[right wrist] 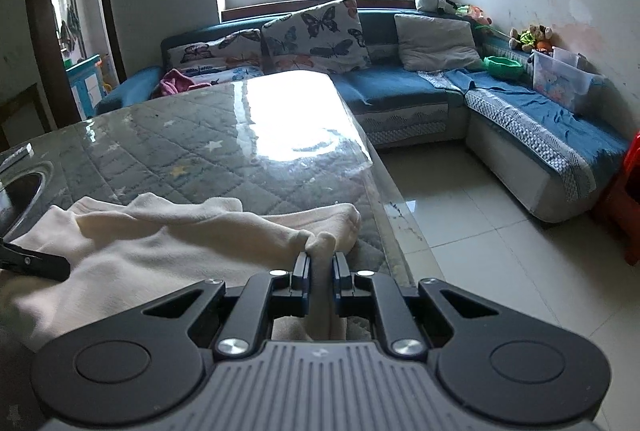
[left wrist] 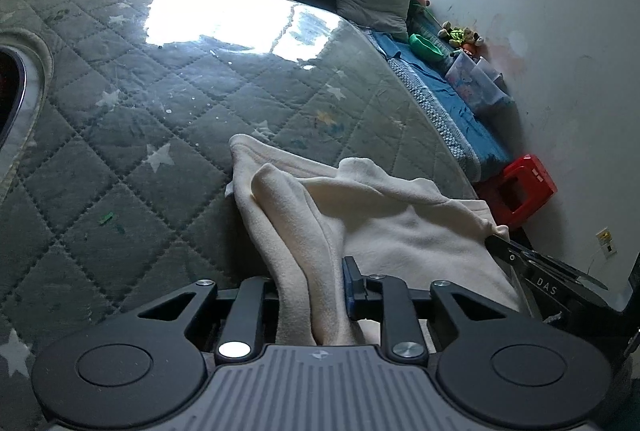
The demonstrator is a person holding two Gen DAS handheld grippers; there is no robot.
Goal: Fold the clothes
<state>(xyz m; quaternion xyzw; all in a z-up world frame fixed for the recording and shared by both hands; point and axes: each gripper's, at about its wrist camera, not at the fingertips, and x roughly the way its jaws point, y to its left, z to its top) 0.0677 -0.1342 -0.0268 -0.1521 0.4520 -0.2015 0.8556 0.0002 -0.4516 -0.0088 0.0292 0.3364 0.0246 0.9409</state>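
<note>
A cream fleece garment (left wrist: 384, 215) lies bunched on the near part of the quilted grey table (left wrist: 140, 111). My left gripper (left wrist: 310, 283) is shut on a thick fold of the garment, which runs up between its jaws. My right gripper (right wrist: 320, 263) is shut on another edge of the same garment (right wrist: 160, 243), near the table's right edge. The right gripper's tip shows at the right in the left wrist view (left wrist: 520, 255), touching the cloth. The left gripper's tip shows at the left edge of the right wrist view (right wrist: 36, 263).
The table (right wrist: 200, 139) has a glossy clear cover with window glare. A round dark opening (right wrist: 20, 195) is set in it at the left. A blue corner sofa (right wrist: 400, 87) with butterfly cushions stands beyond. A red stool (left wrist: 524, 187) stands on the tiled floor at the right.
</note>
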